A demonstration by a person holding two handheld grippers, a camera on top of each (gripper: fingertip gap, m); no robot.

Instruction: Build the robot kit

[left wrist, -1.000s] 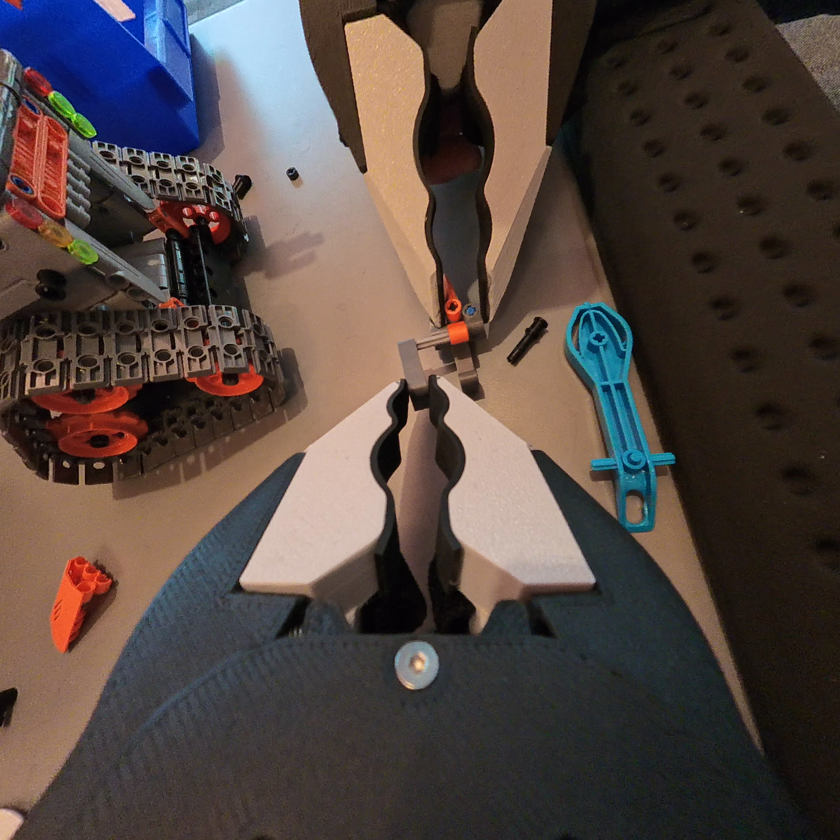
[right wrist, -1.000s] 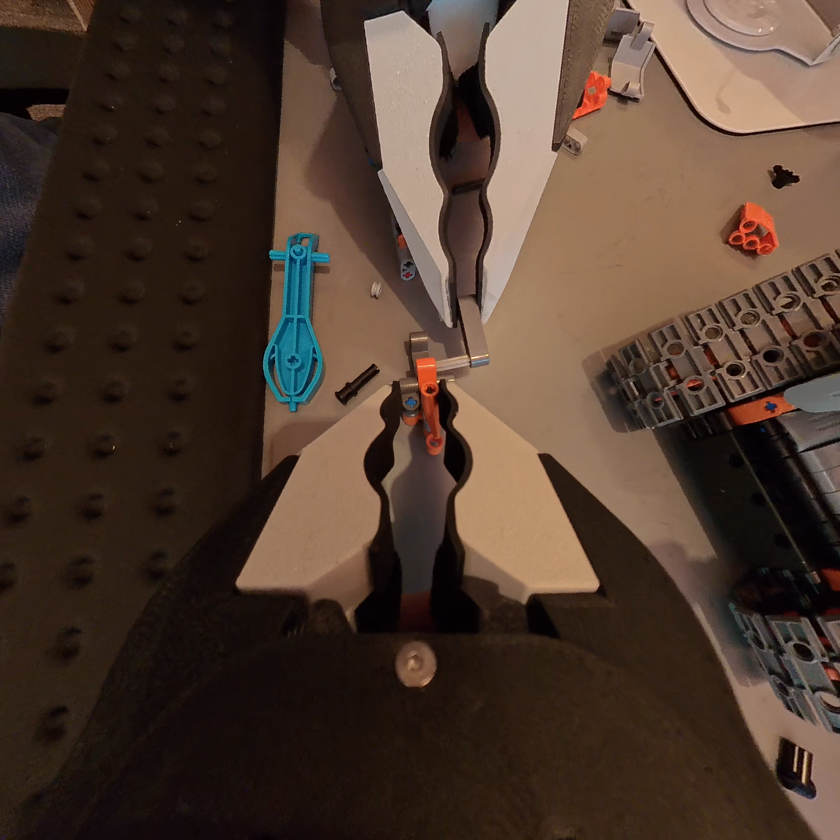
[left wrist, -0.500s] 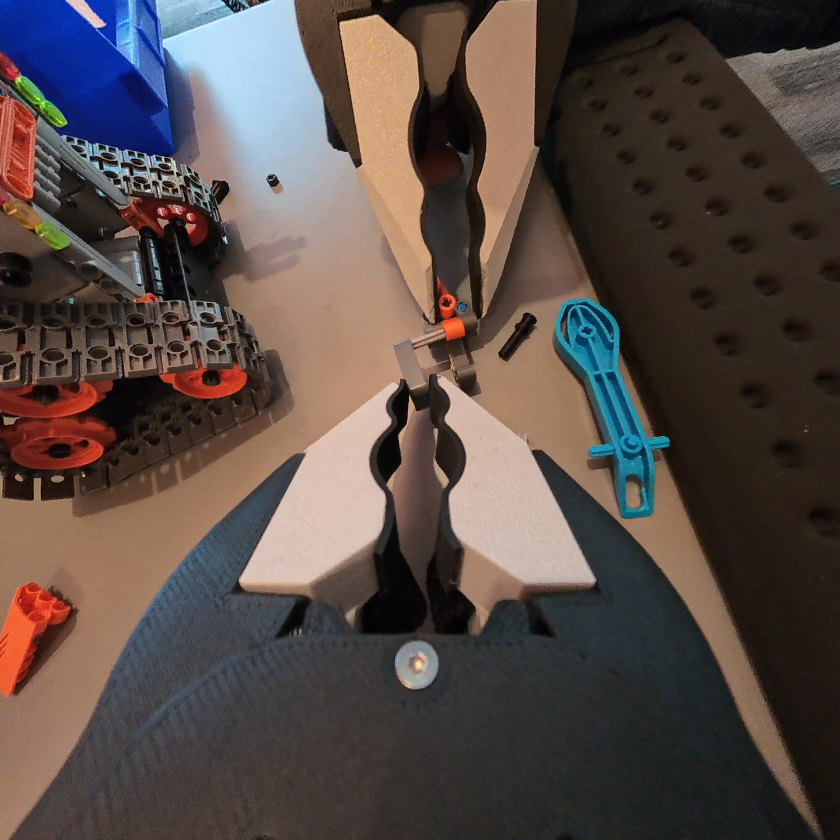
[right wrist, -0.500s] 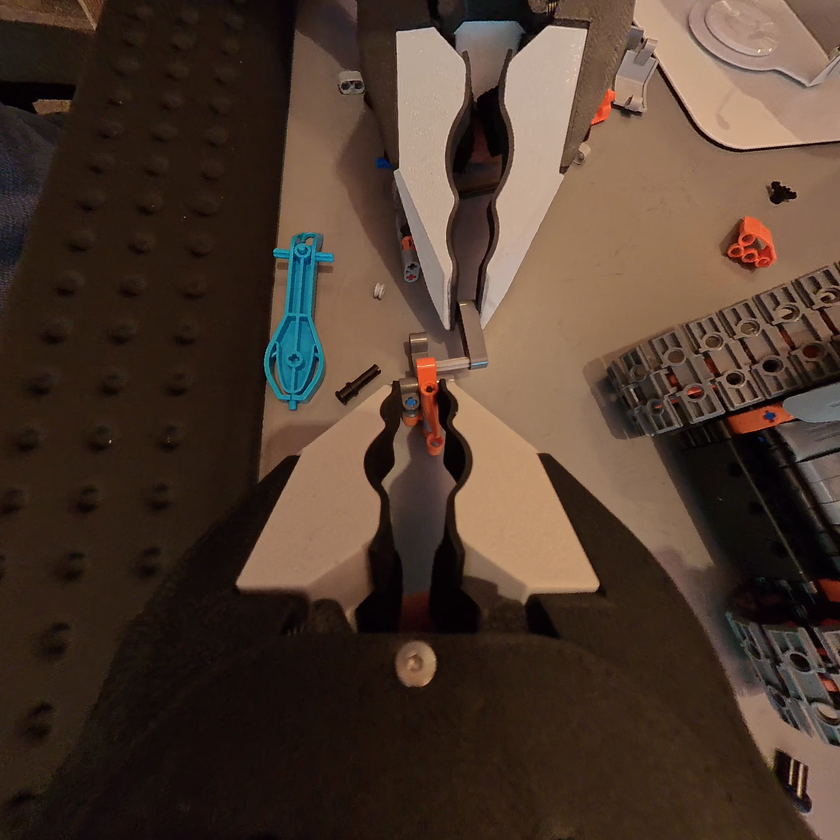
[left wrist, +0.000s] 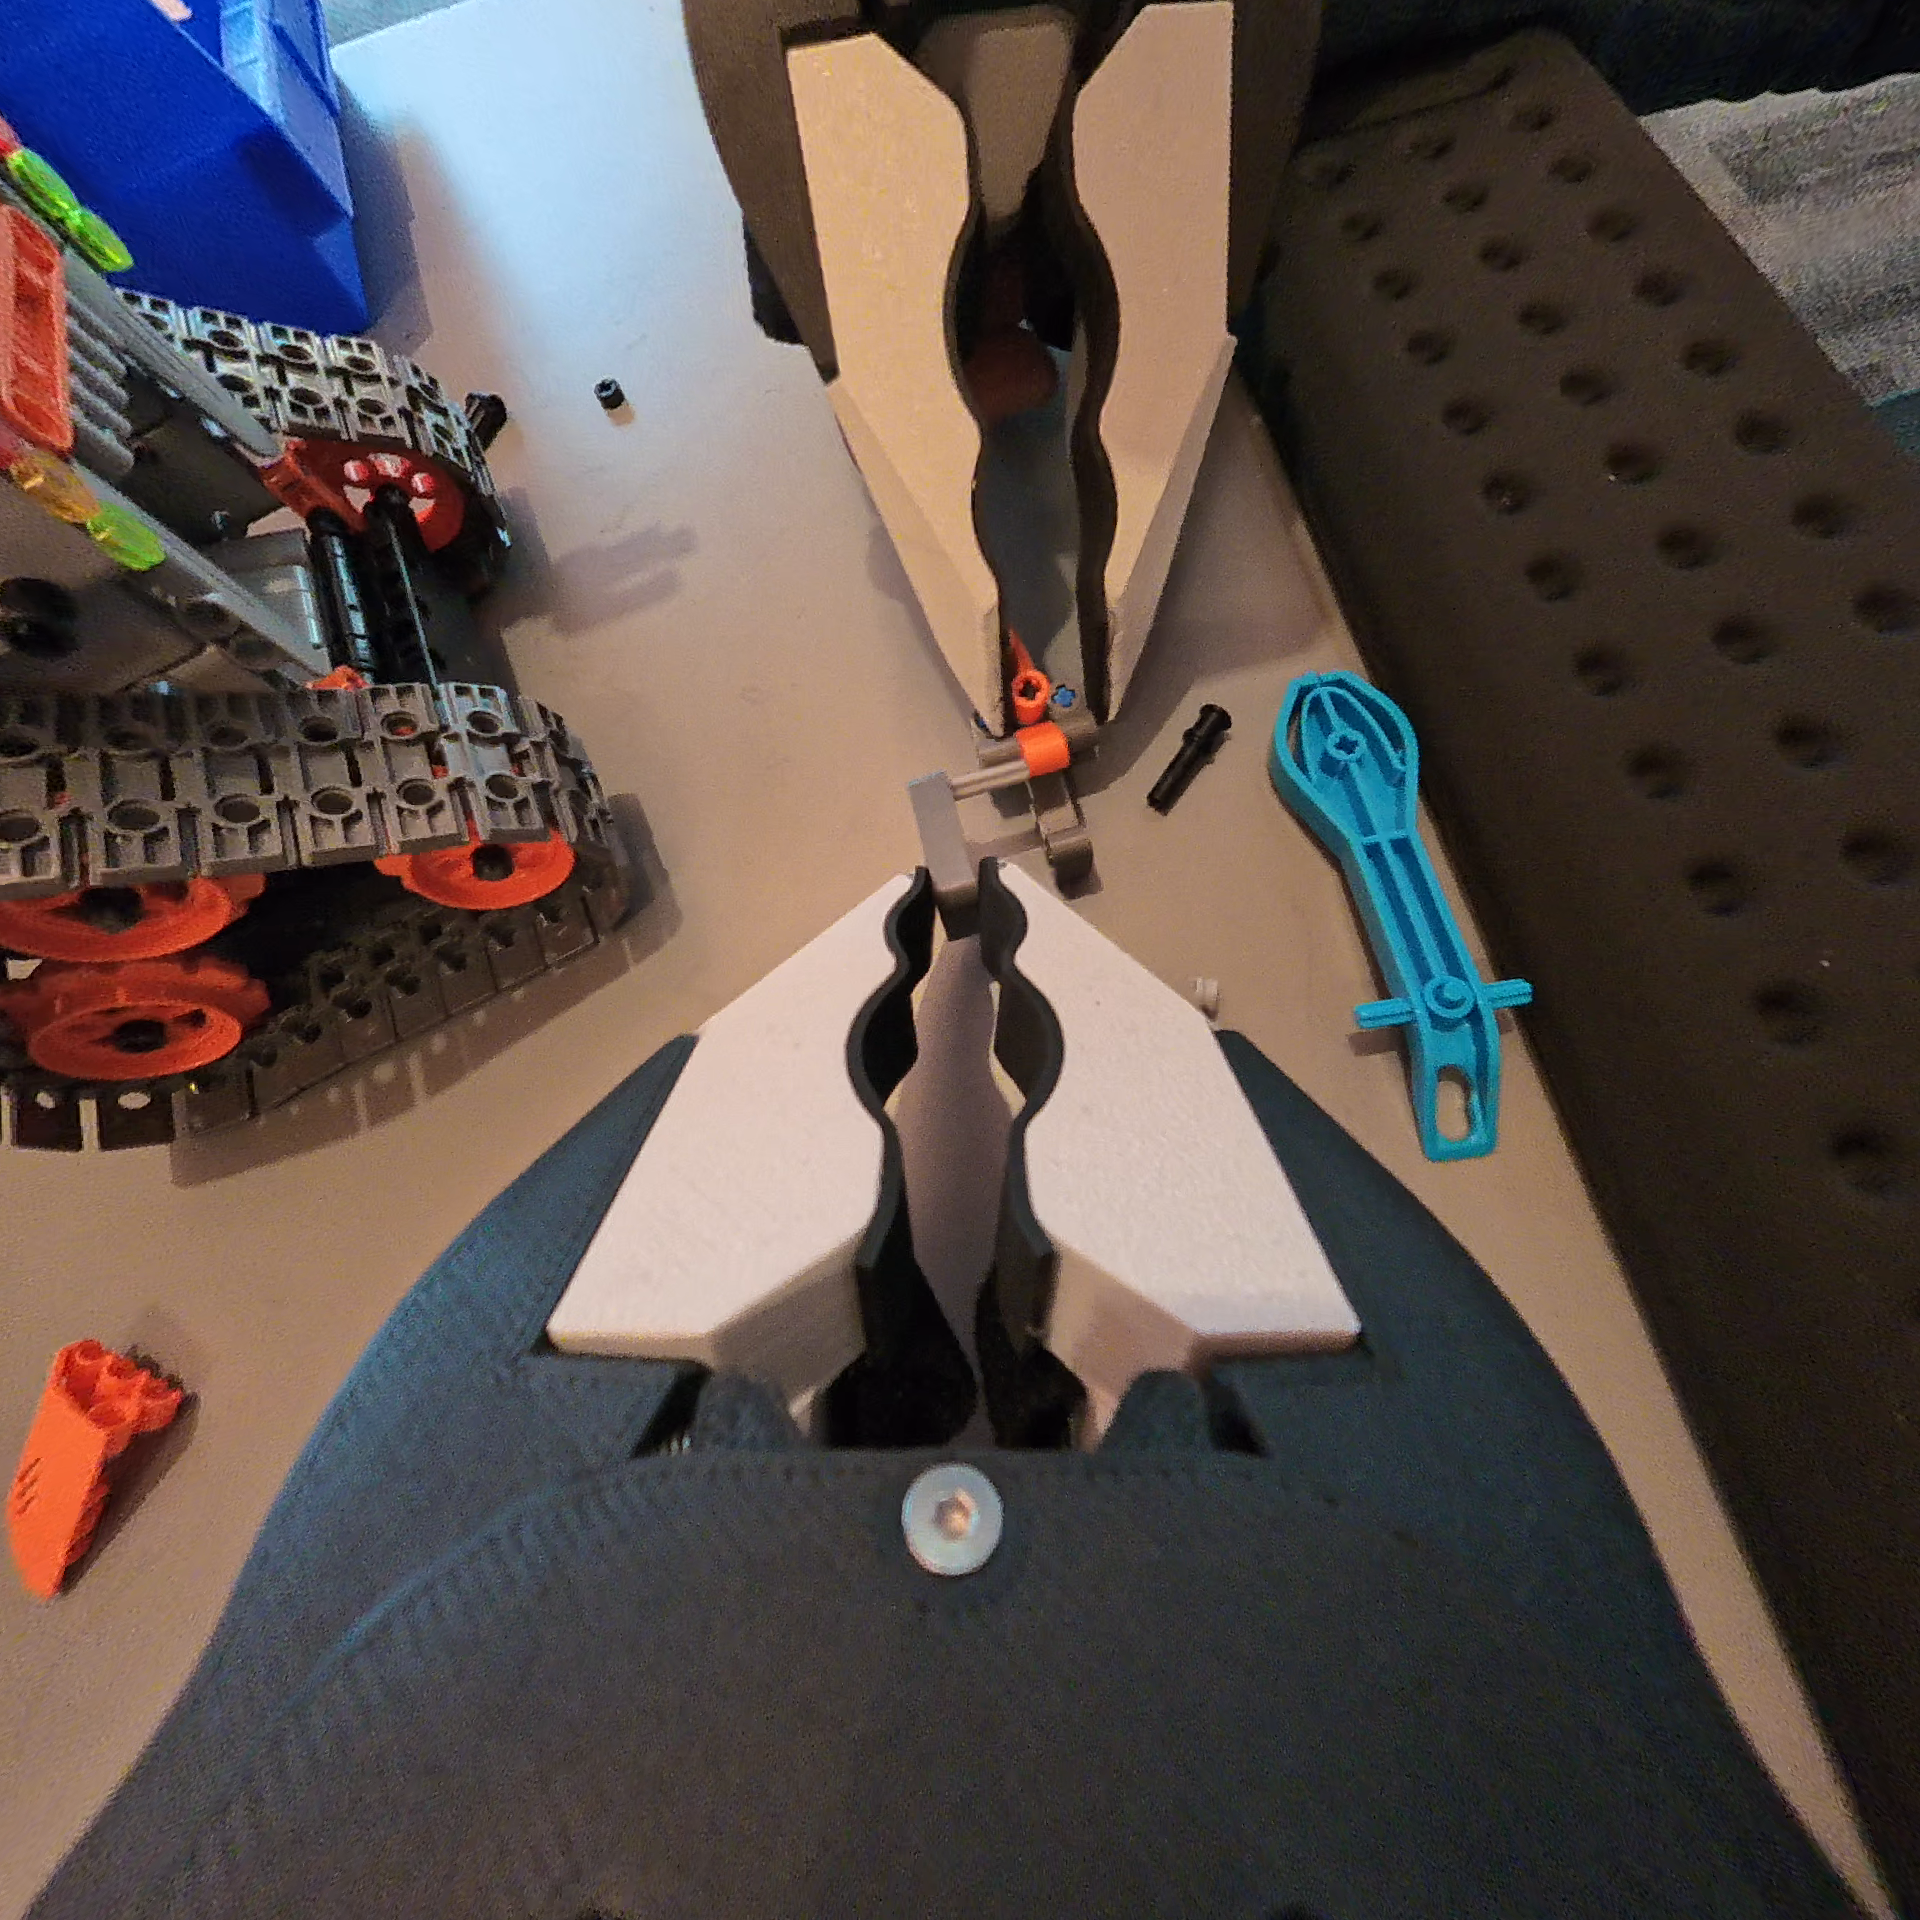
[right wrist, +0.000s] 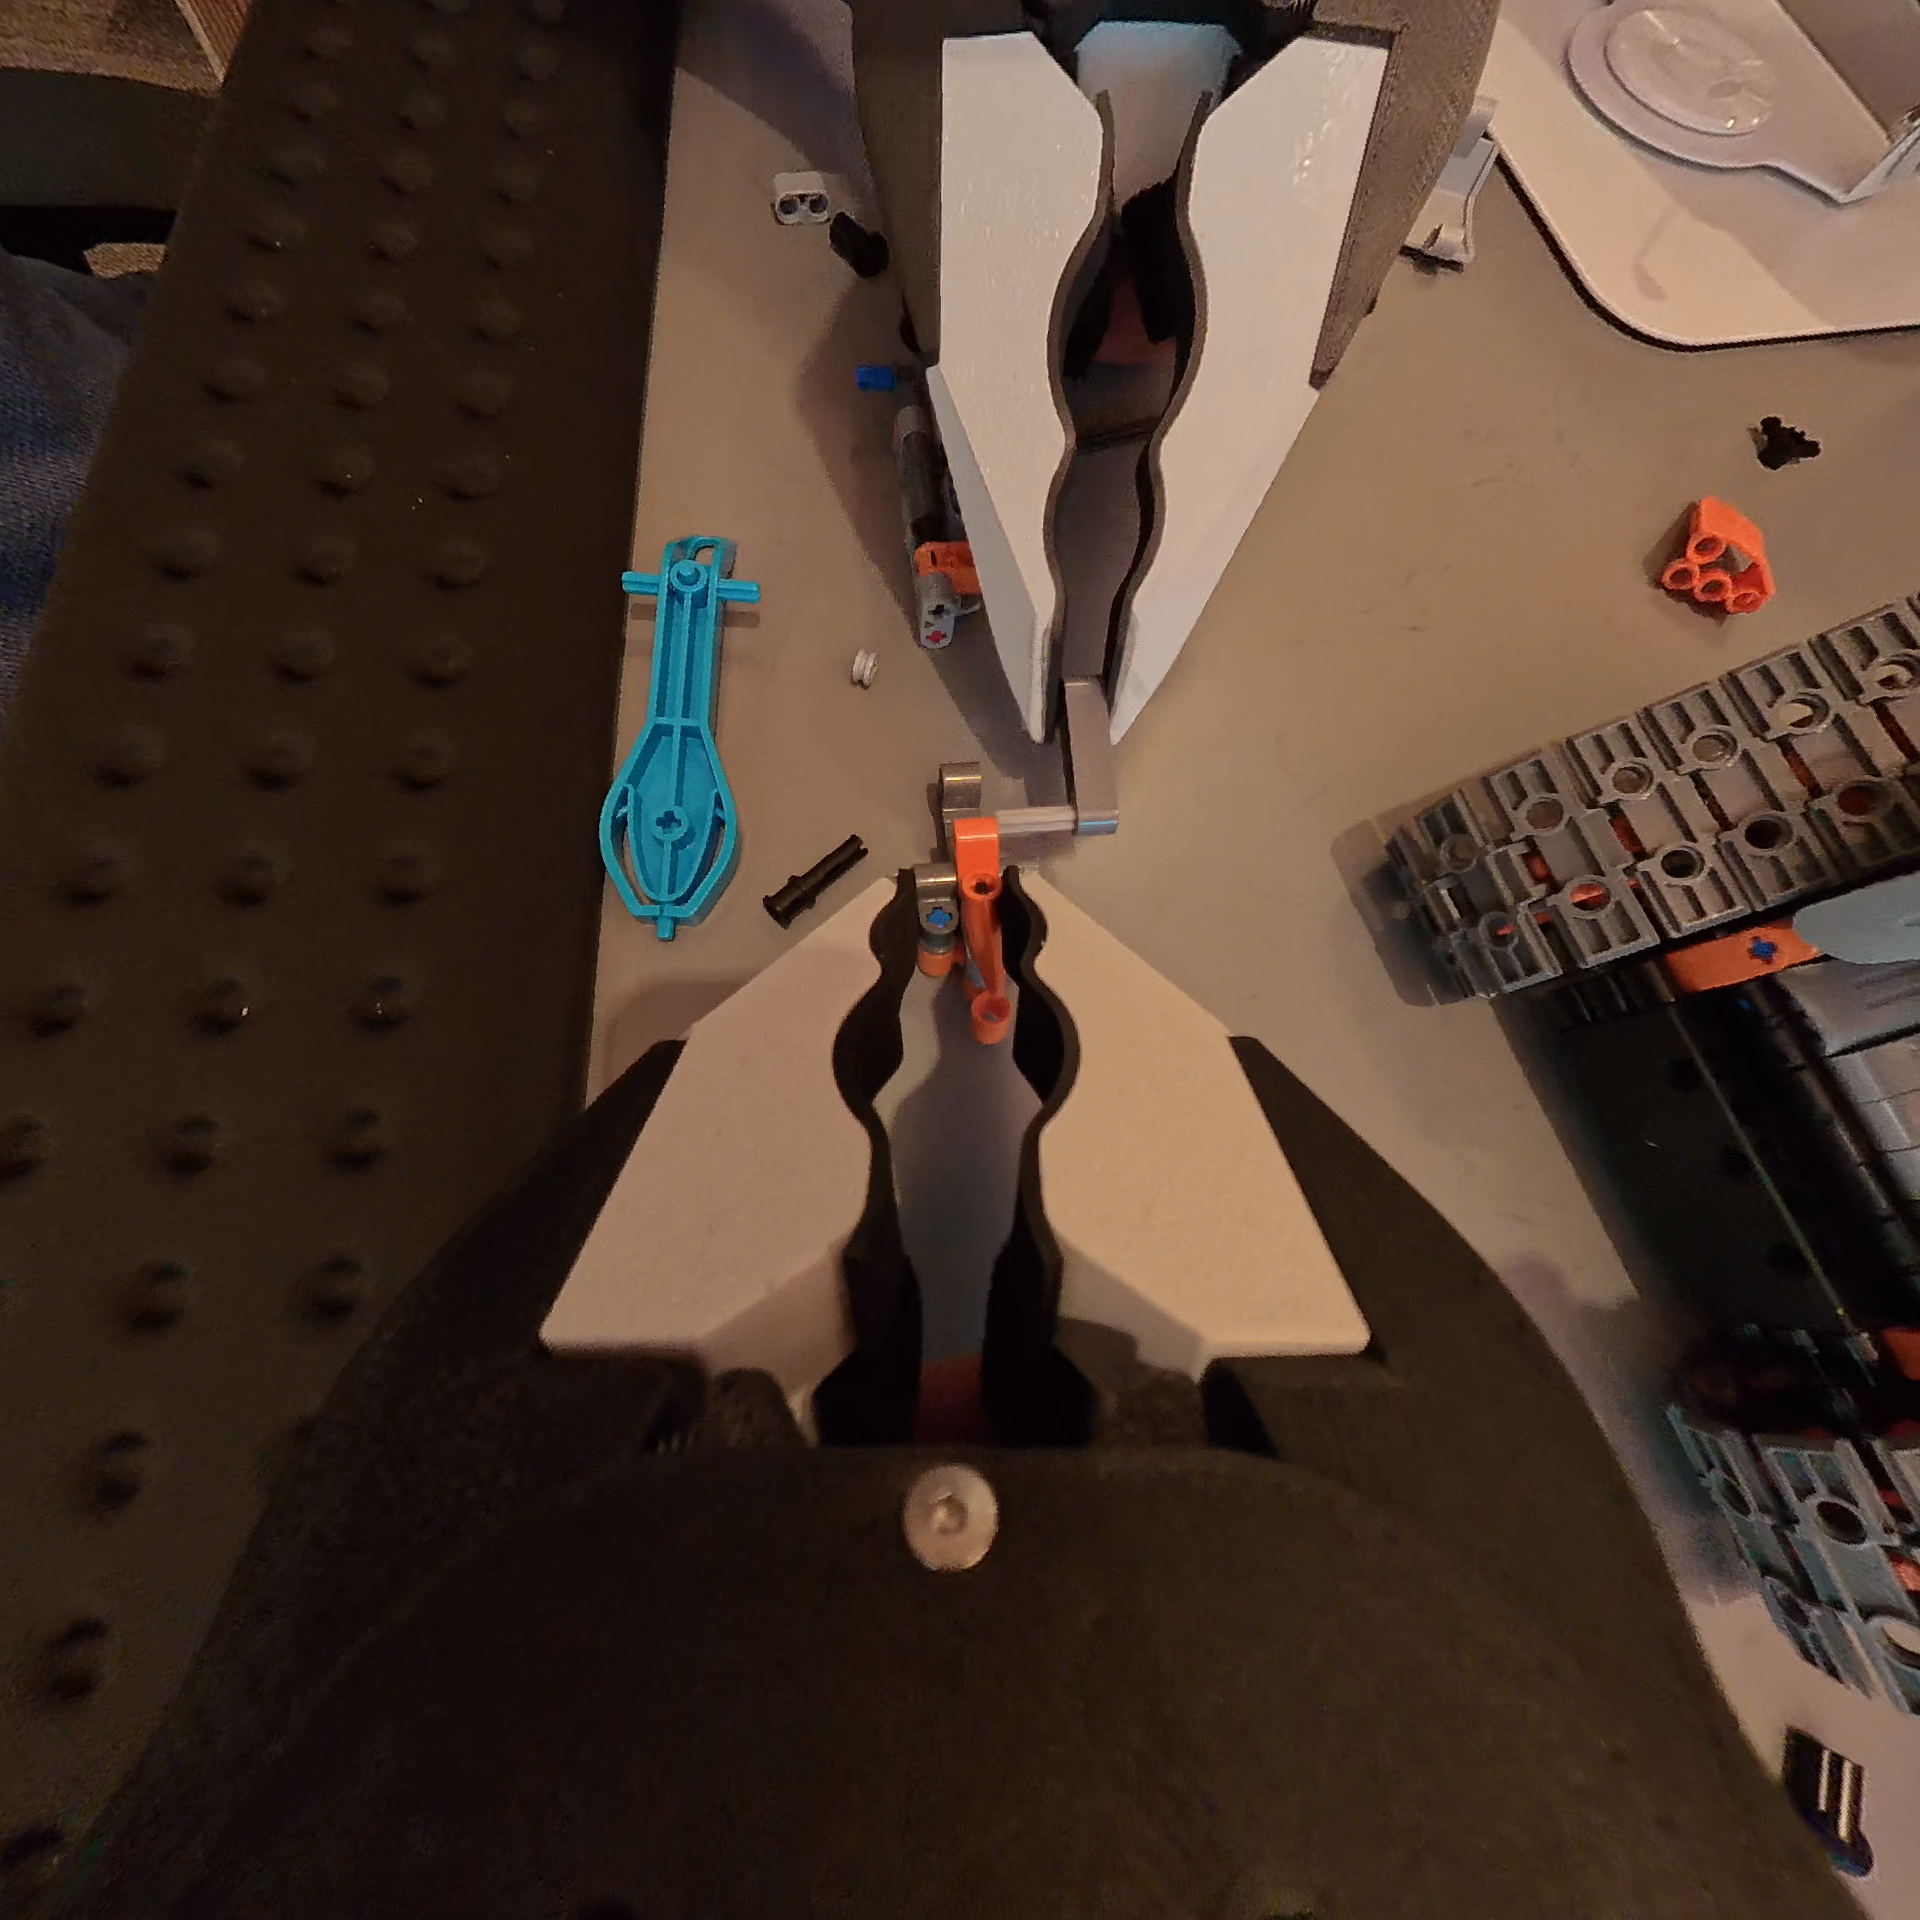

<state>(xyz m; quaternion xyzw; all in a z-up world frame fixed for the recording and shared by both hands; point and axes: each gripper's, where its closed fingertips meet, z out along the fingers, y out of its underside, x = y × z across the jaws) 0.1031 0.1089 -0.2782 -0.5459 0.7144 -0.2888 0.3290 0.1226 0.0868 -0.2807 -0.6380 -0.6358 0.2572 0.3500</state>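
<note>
Left gripper (left wrist: 956,883): we've got it clamped on the grey block end of a small brick assembly (left wrist: 1003,800), right at the fingertips. In the right wrist view it (right wrist: 1081,717) comes in from the top, pinching that same grey block.

Right gripper (right wrist: 961,914): clenched on the other end of the same assembly (right wrist: 997,852), the orange arm and a grey connector sitting between its tips. From the left wrist view we see it (left wrist: 1044,707) opposite us, tips on the orange bit.

Assembly: grey rod with an orange collar linking both ends, held between the two grippers, low over the counter (left wrist: 727,644). We can't tell if it touches.

Teal tool (left wrist: 1392,894): flat on the counter beside the assembly, next to the dark studded mat (left wrist: 1662,520).

Black pin (left wrist: 1184,753): lying between the teal tool and the assembly.

Tracked vehicle (left wrist: 291,790): grey treads, orange wheels, parked well off to the side of the left gripper.

Blue bin (left wrist: 187,135): behind the vehicle.

Orange piece (left wrist: 78,1455): loose on the counter near the left gripper's body.

Orange connector (right wrist: 1714,561): loose near the treads in the right wrist view.
</note>
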